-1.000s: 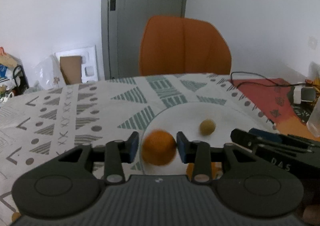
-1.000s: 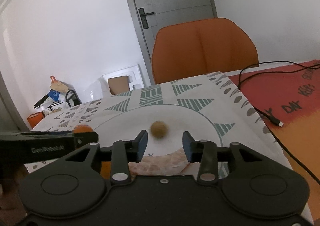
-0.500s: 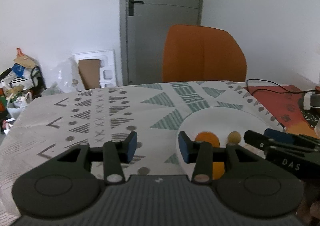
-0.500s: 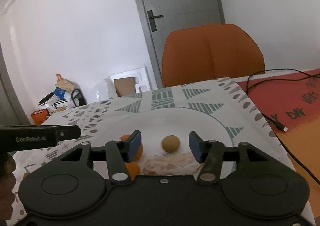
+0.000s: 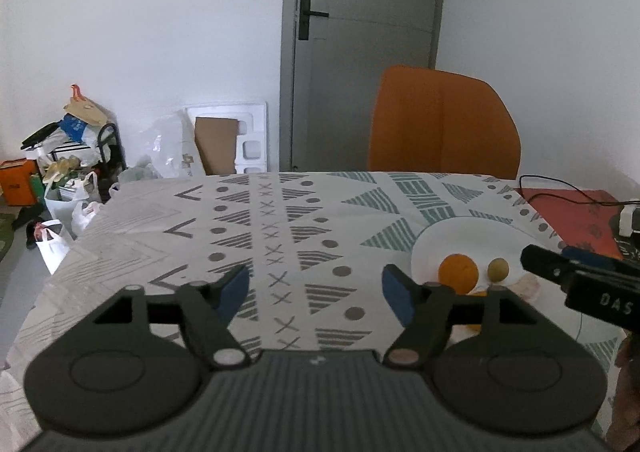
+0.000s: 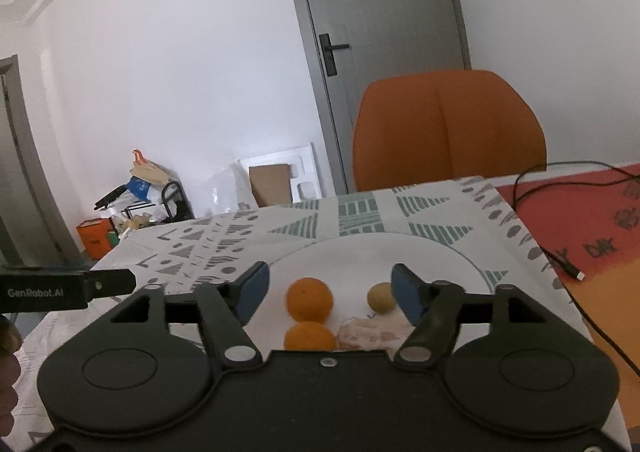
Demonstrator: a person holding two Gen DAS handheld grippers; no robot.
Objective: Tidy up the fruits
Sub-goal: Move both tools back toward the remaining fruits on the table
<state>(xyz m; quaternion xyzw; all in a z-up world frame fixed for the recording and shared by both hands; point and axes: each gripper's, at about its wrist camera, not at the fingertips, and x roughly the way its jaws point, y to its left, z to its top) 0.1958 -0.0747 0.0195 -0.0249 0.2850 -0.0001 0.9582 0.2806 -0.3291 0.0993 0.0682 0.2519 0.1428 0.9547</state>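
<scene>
A white plate (image 6: 432,252) on the patterned tablecloth carries two oranges, one (image 6: 309,299) behind the other (image 6: 309,336), a small tan fruit (image 6: 381,297) and a pale peeled fruit (image 6: 374,332). My right gripper (image 6: 331,294) hangs over the plate's near side, its jaws opening, nothing pressed between the pads. The left wrist view shows the plate (image 5: 464,238) at the right, with the orange (image 5: 458,273) and tan fruit (image 5: 498,269) on it. My left gripper (image 5: 316,294) is over bare cloth left of the plate, jaws opening and empty.
An orange chair (image 5: 444,124) stands behind the table's far edge. A black cable (image 6: 560,256) runs across a red mat (image 6: 588,220) right of the plate. Bags and boxes (image 5: 60,168) clutter the floor at the left. The right gripper's side (image 5: 588,288) shows beside the plate.
The left gripper let go of the orange onto the plate, drew back left and up, and spread its jaws. The right gripper's jaws widened and it rose slightly.
</scene>
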